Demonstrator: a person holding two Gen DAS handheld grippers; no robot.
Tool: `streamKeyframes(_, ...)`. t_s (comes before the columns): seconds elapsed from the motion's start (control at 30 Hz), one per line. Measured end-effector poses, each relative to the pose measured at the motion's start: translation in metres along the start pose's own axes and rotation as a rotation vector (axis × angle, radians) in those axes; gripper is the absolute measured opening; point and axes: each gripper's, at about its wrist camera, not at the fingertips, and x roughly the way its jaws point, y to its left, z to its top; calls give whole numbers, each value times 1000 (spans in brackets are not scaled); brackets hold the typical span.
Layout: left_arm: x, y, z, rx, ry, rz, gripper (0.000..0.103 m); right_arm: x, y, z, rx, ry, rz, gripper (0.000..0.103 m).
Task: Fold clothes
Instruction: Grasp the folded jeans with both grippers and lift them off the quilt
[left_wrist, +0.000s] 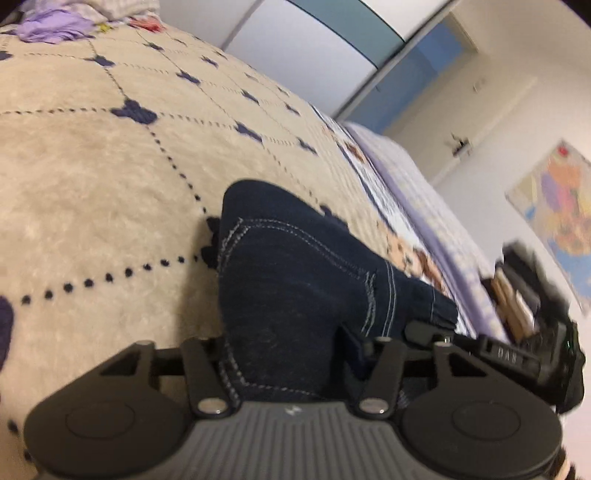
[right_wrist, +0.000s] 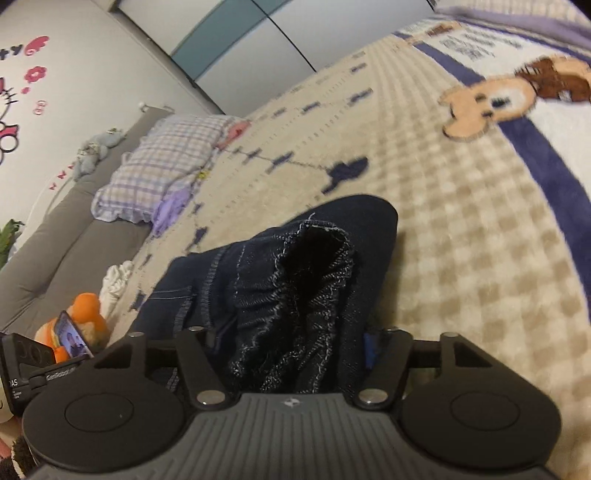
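Dark blue jeans (left_wrist: 288, 266) lie bunched on the beige plush blanket (left_wrist: 92, 166) of a bed. In the left wrist view, my left gripper (left_wrist: 284, 354) has the denim filling the whole gap between its fingers, which are buried in the cloth. My right gripper (left_wrist: 535, 350) shows at the right edge, at the other end of the bundle. In the right wrist view, the gathered waistband of the jeans (right_wrist: 317, 280) is packed between the fingers of my right gripper (right_wrist: 295, 350). The left gripper's body (right_wrist: 22, 369) is at the far left.
A purple garment (left_wrist: 51, 26) and a plaid pillow (right_wrist: 166, 155) lie at the bed's head by a grey padded headboard (right_wrist: 55, 251). An orange plush toy (right_wrist: 85, 306), a phone (right_wrist: 74, 338) and a white cloth (right_wrist: 116, 280) sit on the left. The bear-print blanket border (right_wrist: 498, 99) lies to the right.
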Motion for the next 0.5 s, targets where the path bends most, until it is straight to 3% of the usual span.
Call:
streamKeyframes(0.1, -11, -19, -2, -36, -41, 31, 41, -16, 5, 3, -9, -22, 5, 62)
streamKeyframes(0.27, -13, -50, -12, -68, -31, 37, 40, -45, -4, 14, -8, -34, -25, 61)
streamKeyframes(0.5, 20, -81, -27, -25, 123, -4, 44, -81, -49, 27, 106, 38, -81, 63)
